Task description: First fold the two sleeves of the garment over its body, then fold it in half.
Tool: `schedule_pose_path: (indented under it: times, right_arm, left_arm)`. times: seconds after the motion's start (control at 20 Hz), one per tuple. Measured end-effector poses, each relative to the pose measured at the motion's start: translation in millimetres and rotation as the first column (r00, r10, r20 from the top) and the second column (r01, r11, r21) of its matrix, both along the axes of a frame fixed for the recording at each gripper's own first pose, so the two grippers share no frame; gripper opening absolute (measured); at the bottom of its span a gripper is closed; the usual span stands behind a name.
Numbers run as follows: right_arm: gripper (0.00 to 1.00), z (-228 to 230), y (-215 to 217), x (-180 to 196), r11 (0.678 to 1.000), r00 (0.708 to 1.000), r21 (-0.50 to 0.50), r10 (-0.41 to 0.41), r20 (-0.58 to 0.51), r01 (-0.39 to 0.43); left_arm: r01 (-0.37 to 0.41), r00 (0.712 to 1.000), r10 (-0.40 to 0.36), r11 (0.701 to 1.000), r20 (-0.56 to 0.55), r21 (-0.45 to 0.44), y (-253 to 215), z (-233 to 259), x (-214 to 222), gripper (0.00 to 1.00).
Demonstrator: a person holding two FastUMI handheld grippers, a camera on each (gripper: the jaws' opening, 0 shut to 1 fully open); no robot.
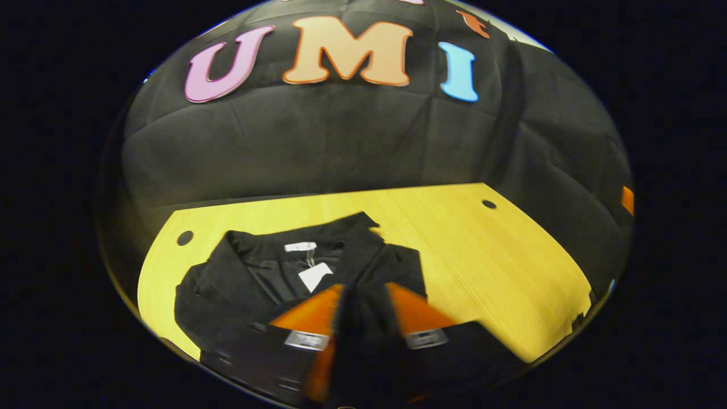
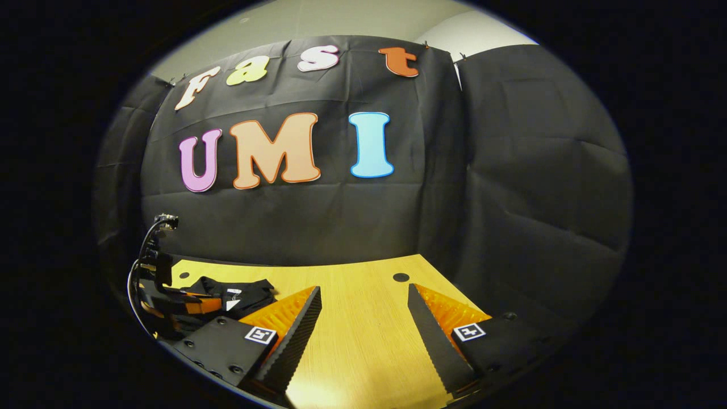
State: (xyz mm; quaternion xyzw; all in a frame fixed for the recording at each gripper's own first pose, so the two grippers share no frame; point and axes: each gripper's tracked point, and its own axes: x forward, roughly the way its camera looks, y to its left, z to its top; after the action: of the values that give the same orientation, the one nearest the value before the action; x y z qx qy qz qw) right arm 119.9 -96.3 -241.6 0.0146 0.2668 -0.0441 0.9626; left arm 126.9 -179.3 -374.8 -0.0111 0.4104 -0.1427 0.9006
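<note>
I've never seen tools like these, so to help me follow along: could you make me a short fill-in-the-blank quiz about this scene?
1. The garment lying on the table is ___ in colour.
2. The right gripper has its fingers spread ___ above bare wood.
3. The left gripper has dark ___ between its orange fingers.

Missing words: black; open; cloth

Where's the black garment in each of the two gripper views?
Left gripper view: black garment at lower centre-left on the table, its cloth between the left gripper fingers.
Right gripper view: lower left, far off.
Shared landmark: its white neck tag.
</note>
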Motion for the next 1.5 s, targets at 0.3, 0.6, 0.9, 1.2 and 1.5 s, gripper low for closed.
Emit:
schedule_pose_path:
  times: [0.3, 0.6, 0.9, 1.2, 1.5]
  right_arm:
    - [0.97, -15.7, 16.8, 12.4, 0.998, 0.999, 0.027, 0.050, -0.018, -0.049]
    - [0.98, -24.7, 43.3, 19.9, 0.983, 0.987, 0.096, 0.157, -0.023, -0.154]
    - [0.98, -23.6, 87.7, -11.2, 0.962, 0.972, 0.144, 0.234, -0.004, -0.231]
    - [0.98, -31.0, 137.0, -89.9, 0.953, 0.959, 0.142, 0.277, -0.052, -0.268]
    - [0.98, -65.9, 152.8, -163.8, 0.954, 0.942, 0.100, 0.295, -0.161, -0.282]
  left_arm:
    - [-0.038, 0.986, 0.041, 0.999, 0.162, -0.025, 4.5, 54.5, 15.3, 0.94]
    - [-0.227, 0.941, 0.218, 0.974, 0.257, 0.005, 81.2, 109.9, 1.4, 0.94]
    - [-0.376, 0.887, 0.343, 0.925, 0.309, 0.053, 167.7, 148.3, -62.1, 0.93]
    - [-0.413, 0.886, 0.378, 0.906, 0.269, 0.090, 224.8, 146.5, -159.0, 0.93]
    - [-0.414, 0.906, 0.399, 0.905, 0.141, 0.100, 241.2, 101.1, -247.1, 0.93]
